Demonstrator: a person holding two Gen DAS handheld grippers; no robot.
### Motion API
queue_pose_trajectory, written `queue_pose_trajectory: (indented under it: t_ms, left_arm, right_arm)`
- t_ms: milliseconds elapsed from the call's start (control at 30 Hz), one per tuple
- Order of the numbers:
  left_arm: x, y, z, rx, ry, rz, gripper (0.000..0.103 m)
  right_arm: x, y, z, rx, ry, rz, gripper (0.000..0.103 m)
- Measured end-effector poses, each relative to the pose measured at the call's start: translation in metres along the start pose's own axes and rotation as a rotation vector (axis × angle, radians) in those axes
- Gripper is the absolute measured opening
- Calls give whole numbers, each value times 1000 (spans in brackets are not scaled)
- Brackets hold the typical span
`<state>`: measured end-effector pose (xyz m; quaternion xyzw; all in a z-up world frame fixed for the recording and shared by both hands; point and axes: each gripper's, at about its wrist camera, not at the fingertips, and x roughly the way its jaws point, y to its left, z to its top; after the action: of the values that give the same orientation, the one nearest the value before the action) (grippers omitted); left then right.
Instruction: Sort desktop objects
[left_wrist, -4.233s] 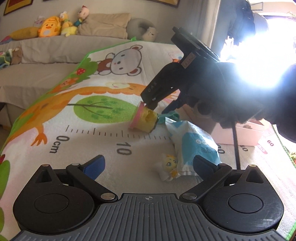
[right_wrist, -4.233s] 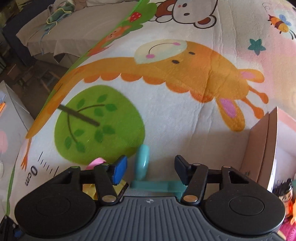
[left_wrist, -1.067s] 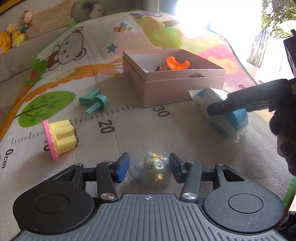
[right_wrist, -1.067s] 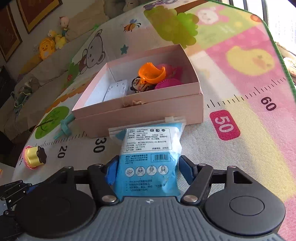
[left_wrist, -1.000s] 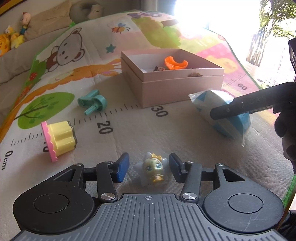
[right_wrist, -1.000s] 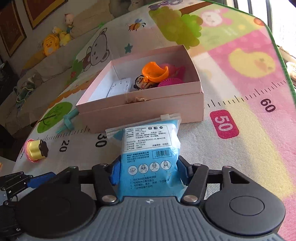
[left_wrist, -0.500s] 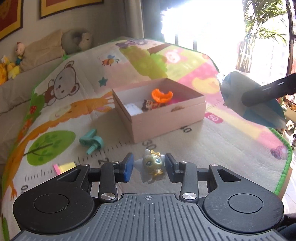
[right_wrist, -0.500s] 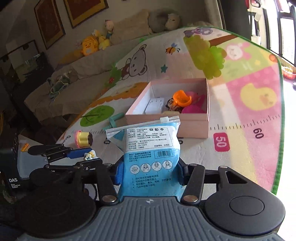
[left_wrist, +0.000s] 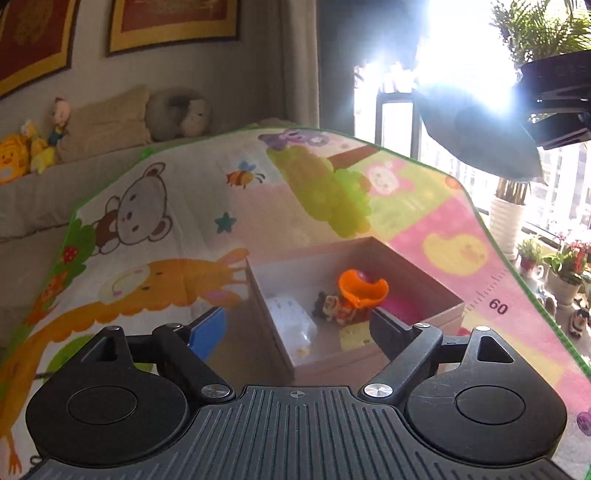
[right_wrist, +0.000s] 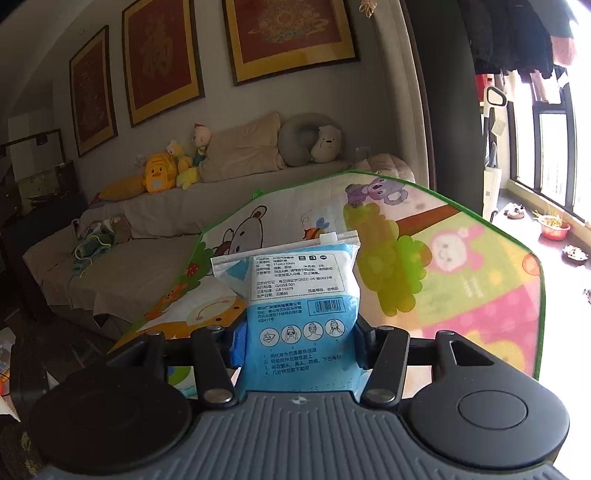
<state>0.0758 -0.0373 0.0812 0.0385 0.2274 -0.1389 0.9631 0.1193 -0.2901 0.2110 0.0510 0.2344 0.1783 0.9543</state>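
Left hand-held gripper (left_wrist: 295, 326) poised above the open pink box (left_wrist: 332, 365), jaws opening wide with nothing between them. Seen through the gap: an orange cup (left_wrist: 364, 288), a small figure (left_wrist: 332, 304) and a white packet (left_wrist: 290, 317) lying on the box floor, with a yellowish item near the front wall too blurred to name. Box resting on the cartoon mat (left_wrist: 184, 206), close under the fingers. High at upper right, against window glare, the dark outline of the pack (left_wrist: 476, 136) in the right hand-held gripper (left_wrist: 557, 107), well above the box and off to its side.

From the right wrist: right hand-held gripper (right_wrist: 297, 343) clamped on the blue pack (right_wrist: 299, 295), pads pressing both sides of its lower half, sealed top edge upward and printed label facing the camera. Beyond it the far end of the mat (right_wrist: 461, 266) and a sofa (right_wrist: 166, 221) lined with plush toys. Box out of sight in this view, presumably below the frame.

Step in hand, by this evidence: carrying the pack over to the box. Next move likely to call for swinging the pack across and down until over the opening, keeping clear of the left fingers parked there, tipping it to fit among the items already inside, then letting go low enough to avoid catching on a wall.
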Motion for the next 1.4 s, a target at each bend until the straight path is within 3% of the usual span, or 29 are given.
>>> queue_pose_trajectory:
  t_ms: [167,300,367,433,533,633,767,867,967,1033,1167,1233,1333,1400]
  left_arm:
    - [-24,13,-49,-26,90,1,95]
    - [-36,19,-67,-43,121,-15,96]
    - [-43,21,-71,-31,109,8,97]
    - [-52,25,-74,-11,80,53,100]
    - [-61,35,-75,15,28,154,102]
    - [-57,52,-77,-37,38,199,102]
    - [-48,67,-86,-102,79,236,102]
    - [-45,73,-94,-138,111,240,102]
    - [-44,80,-99,-184,134,235,102]
    - [-44,84,-101,-212,143,224,103]
    - [-42,92,-104,-265,167,215,103]
    - [-44,94,-105,-281,165,215,103]
    - [-47,96,-107,-291,177,198,103]
    - [-48,98,-108,-295,198,193,103]
  right_arm:
    - [87,-5,-17,135,157,55,53]
    - [168,0,-43,289,309,97,53]
    - [195,7,-59,297,346,52,52]
    - [212,16,-70,216,367,-57,52]
    - [217,22,-84,88,383,-159,55]
    - [206,14,-81,125,406,-107,61]
    - [174,37,-62,28,294,-109,69]
    - [166,77,-51,-87,255,-25,70]
    - [184,122,-59,-171,340,113,69]
    - [204,148,-72,-208,408,151,60]
    - [241,182,-103,-280,519,123,47]
    - [252,186,-113,-274,571,128,27]
    - [242,185,-124,-293,569,137,17]
    - [227,180,-127,-265,590,176,17]
